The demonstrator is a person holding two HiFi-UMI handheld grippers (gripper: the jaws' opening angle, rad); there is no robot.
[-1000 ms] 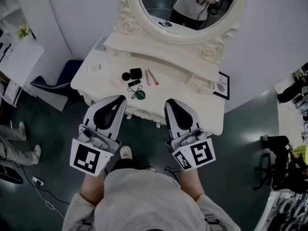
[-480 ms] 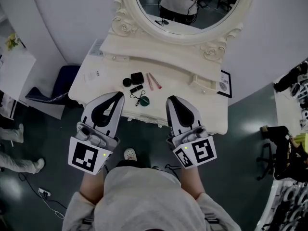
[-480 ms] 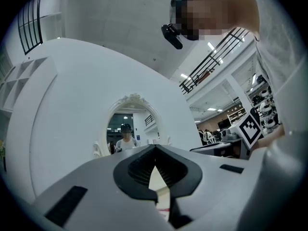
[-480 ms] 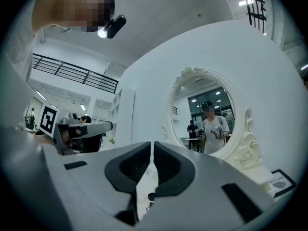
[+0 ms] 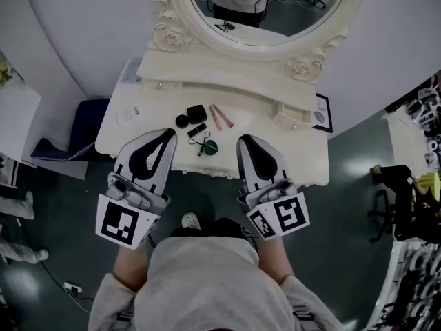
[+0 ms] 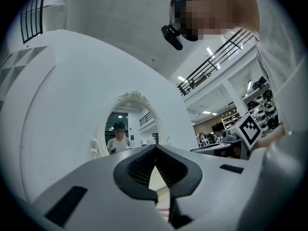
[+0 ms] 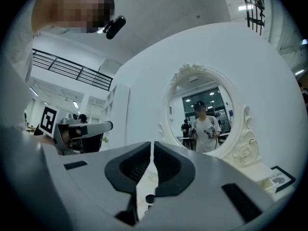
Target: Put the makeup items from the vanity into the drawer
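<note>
On the white vanity top point(image 5: 269, 147) lie the makeup items: a round black compact point(image 5: 181, 121), a square black case point(image 5: 196, 112), a short black lipstick point(image 5: 197, 129), two pink tubes point(image 5: 220, 116) and a green round piece on a black cord point(image 5: 209, 146). My left gripper point(image 5: 167, 136) hovers over the vanity's front edge, left of the items, shut and empty. My right gripper point(image 5: 244, 143) hovers to their right, also shut and empty. Both gripper views look toward the oval mirror point(image 7: 207, 121), past closed left jaws point(image 6: 155, 149) and closed right jaws point(image 7: 151, 146).
The oval mirror point(image 5: 265, 9) rises behind a raised shelf with small drawers point(image 5: 289, 117). A framed card point(image 5: 322, 112) leans at the vanity's right end. A dark blue seat point(image 5: 83, 135) stands at the left, a white slipper point(image 5: 188, 221) lies on the floor, and a black chair point(image 5: 393, 185) stands at the right.
The person has stepped closer to the vanity, so its front edge now lies under both gripper tips. Both grippers stay shut and level.
</note>
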